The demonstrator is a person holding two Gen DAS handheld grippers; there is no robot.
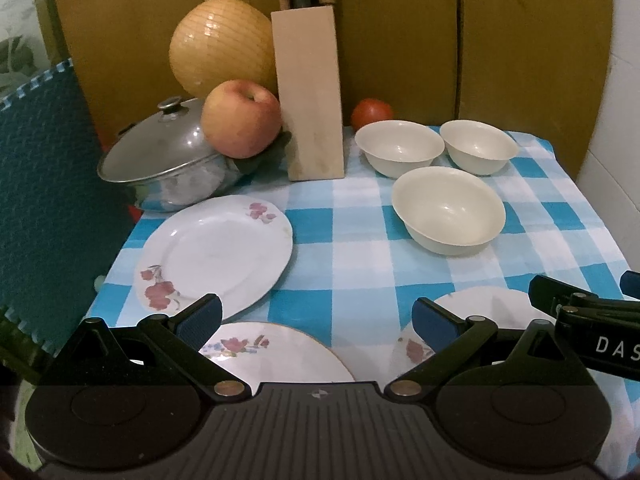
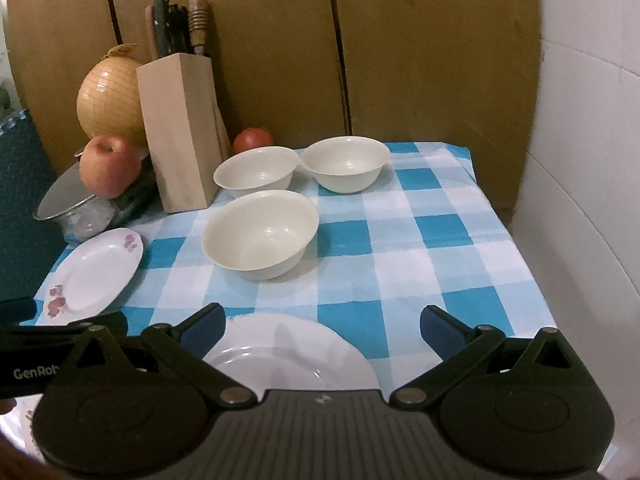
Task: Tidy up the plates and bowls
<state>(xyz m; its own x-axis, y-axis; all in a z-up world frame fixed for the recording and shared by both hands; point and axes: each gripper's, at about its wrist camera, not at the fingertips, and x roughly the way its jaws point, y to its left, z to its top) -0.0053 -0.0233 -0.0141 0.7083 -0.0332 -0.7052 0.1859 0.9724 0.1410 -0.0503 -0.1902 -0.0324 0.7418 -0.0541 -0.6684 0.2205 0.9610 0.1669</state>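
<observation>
Three cream bowls stand at the back of the checked cloth: a near one (image 1: pixel 448 208) (image 2: pixel 260 234) and two behind it (image 1: pixel 400 148) (image 1: pixel 478 146). A floral plate (image 1: pixel 216 252) (image 2: pixel 96 272) lies at the left. My left gripper (image 1: pixel 316 320) is open above the cloth, over the rim of a second floral plate (image 1: pixel 276 356). A third plate (image 1: pixel 480 312) (image 2: pixel 292 352) lies at the front right, and my right gripper (image 2: pixel 322 326) hovers open over its far rim. Neither gripper holds anything.
Along the back stand a wooden knife block (image 1: pixel 312 100), a netted pomelo (image 1: pixel 220 48), an apple (image 1: pixel 240 120) against a lidded steel pot (image 1: pixel 168 160), and a tomato (image 1: pixel 372 112). Cardboard backs the table, a green foam mat (image 1: pixel 48 180) flanks the left, and a white wall (image 2: pixel 592 160) the right.
</observation>
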